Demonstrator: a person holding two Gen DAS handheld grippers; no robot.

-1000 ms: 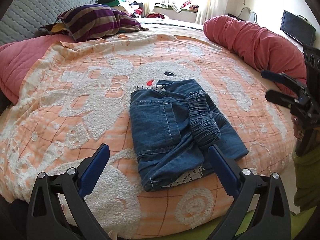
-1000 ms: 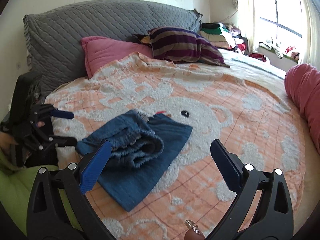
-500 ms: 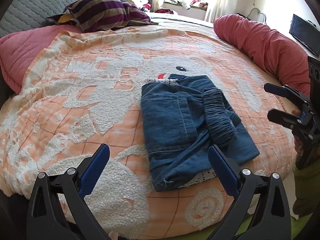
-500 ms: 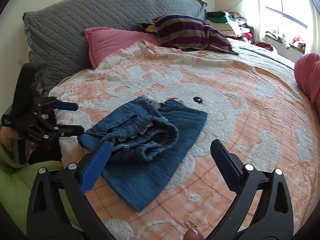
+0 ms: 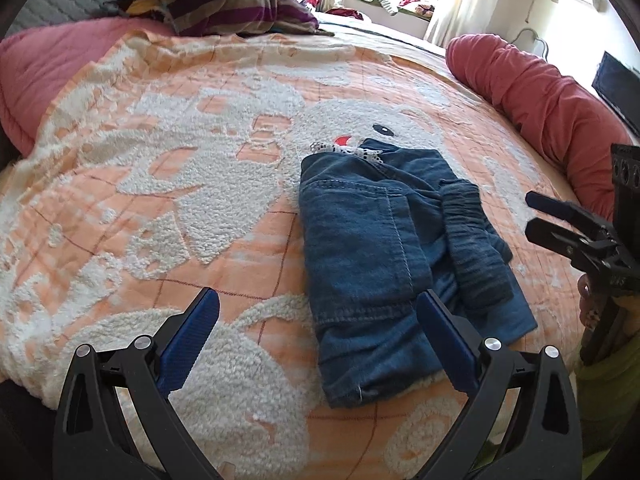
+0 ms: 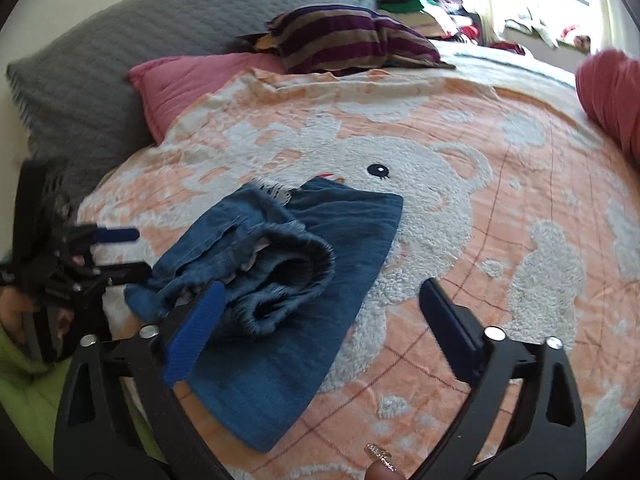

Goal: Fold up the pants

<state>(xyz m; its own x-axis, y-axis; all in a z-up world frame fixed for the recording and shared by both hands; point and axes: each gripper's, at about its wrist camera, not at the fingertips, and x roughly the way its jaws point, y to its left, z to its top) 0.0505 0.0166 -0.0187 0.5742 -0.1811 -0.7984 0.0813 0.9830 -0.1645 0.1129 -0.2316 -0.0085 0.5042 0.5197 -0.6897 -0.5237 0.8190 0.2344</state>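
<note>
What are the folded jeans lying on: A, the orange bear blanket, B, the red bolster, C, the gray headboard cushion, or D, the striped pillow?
A: the jeans lie flat on the orange bear blanket, just below the bear's eye.

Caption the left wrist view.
Folded blue denim pants on orange-and-white teddy-bear blanket, open left hand-held gripper above.
</note>
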